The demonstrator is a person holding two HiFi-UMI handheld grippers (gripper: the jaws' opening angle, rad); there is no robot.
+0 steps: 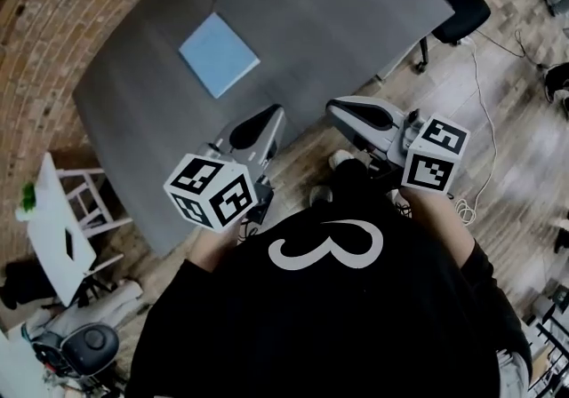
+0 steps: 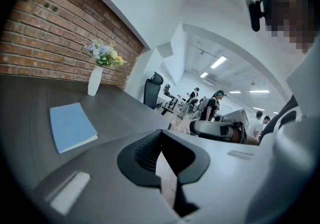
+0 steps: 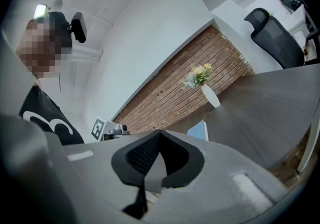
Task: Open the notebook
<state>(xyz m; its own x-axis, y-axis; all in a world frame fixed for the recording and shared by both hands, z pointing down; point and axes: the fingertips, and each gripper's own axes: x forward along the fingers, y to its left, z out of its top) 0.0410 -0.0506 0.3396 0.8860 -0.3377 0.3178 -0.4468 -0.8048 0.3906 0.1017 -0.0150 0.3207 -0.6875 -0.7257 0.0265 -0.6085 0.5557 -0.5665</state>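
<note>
Two closed, empty — left tongs (image 1: 272, 114), right tongs (image 1: 336, 108) | notebook (image 1: 219, 54) unopened (on table (image 1: 356, 5))

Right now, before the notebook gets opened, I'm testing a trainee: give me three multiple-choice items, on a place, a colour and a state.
1. Where does the notebook lie? A on the grey table; B on a shelf; C in a drawer.
2. Its cover's colour? A red; B light blue; C black.
3. The left tool is: A wide open; B shut on the notebook; C shut, empty.
Answers: A, it lies flat there; B, its cover shows light blue; C, its jaws meet, nothing between.
</note>
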